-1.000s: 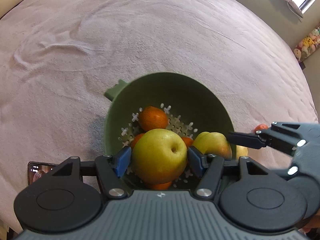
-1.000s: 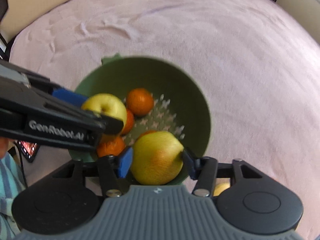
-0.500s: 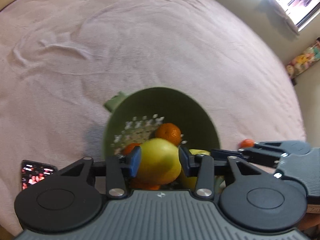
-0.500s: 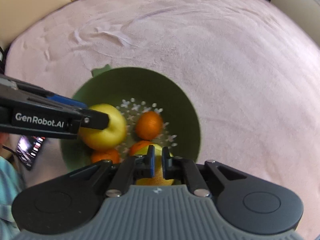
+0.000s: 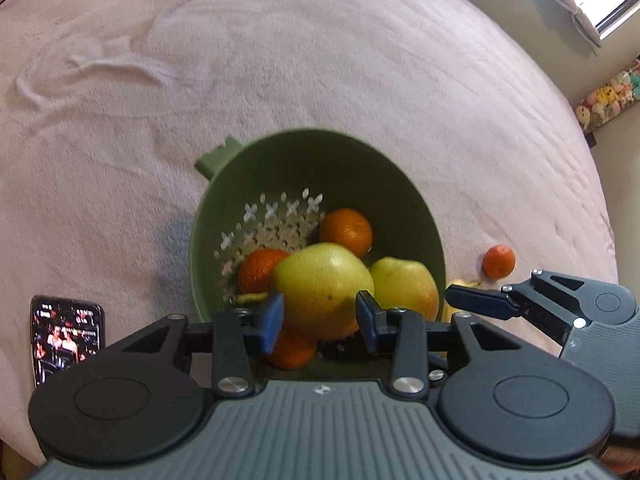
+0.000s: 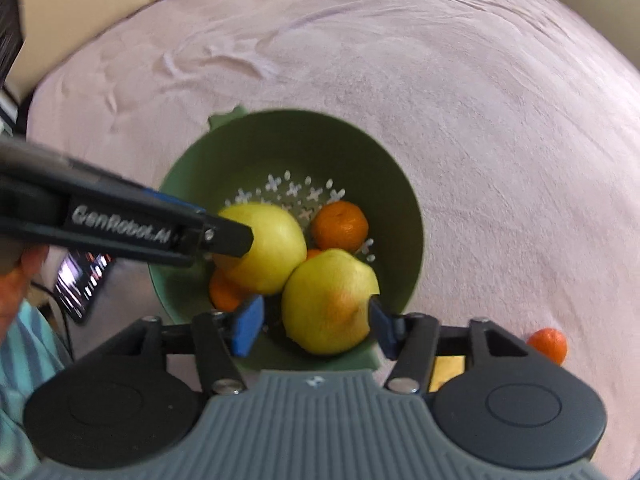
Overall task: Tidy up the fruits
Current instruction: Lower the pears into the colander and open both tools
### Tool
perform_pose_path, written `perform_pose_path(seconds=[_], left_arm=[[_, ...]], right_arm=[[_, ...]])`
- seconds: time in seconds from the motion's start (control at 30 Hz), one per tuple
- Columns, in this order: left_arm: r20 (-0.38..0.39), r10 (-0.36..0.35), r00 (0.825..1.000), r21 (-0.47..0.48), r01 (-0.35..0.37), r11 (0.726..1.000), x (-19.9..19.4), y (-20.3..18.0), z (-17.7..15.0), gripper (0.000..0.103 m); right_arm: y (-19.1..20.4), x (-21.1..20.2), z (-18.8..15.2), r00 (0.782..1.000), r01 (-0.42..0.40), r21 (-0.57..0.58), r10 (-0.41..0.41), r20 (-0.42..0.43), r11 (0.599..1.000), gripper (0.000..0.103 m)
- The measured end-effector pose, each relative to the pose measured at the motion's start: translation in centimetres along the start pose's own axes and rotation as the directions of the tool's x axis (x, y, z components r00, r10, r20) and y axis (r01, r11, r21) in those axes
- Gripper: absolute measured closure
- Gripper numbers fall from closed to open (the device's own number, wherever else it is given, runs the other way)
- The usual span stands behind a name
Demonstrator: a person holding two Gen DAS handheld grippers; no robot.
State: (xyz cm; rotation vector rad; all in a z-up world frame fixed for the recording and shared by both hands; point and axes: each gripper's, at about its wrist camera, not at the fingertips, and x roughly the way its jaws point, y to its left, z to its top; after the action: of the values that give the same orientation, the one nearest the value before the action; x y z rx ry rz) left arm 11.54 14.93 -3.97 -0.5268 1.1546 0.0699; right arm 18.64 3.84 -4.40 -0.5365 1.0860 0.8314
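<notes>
Left gripper [image 5: 320, 318] just closed tight on smooth yellow-green apple [image 5: 324, 288], right gripper [image 6: 316, 322] just opened around second yellow apple [image 6: 328, 300]: could slip, bruising round oranges [image 5: 346, 232] in green plastic colander [image 5: 360, 176].

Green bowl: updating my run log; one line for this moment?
left gripper: just closed on apple | right gripper: just opened, other apple between jaws

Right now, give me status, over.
Left claw just closed onto apple in green bowl. Right claw just opening, loose around second apple. One orange outside bowl.

2 apples [image 6: 260, 252] and oranges [image 6: 340, 226] lie in the colander [image 6: 384, 184]; 1 orange [image 6: 548, 344] lies right of it.
</notes>
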Motion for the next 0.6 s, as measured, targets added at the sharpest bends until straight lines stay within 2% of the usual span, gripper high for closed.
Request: perform_pose_path(seconds=[0.2,0.4,0.5,0.6], left_arm=[[-0.015,0.02,1.0,0.04,-0.02,0.999,0.4,-0.4,-0.2,0.052],[-0.064,0.04,0.997,0.09,-0.034,0.995,1.7,-1.2,-0.6,0.05],[-0.038,-0.009,0.999,0.013,0.009,1.0,1.9,-0.5,-0.2,0.049],[0.031,-0.013,0.999,-0.02,0.013,1.0,1.2,-0.2,0.3,0.049]], right_arm=[[1.9,1.4,-1.0,0.992,0.125,-0.157,-0.126,0.0,0.98,0.049],[0.4,1.0,-0.6,0.991,0.129,-0.082,-0.125,0.056,0.988,0.049],[0.0,0.6,-0.1,0.981,0.174,-0.064,-0.167,0.101,0.983,0.05],[-0.2,0.2,0.6,0.97,0.203,-0.034,-0.196,0.145,0.979,0.05]])
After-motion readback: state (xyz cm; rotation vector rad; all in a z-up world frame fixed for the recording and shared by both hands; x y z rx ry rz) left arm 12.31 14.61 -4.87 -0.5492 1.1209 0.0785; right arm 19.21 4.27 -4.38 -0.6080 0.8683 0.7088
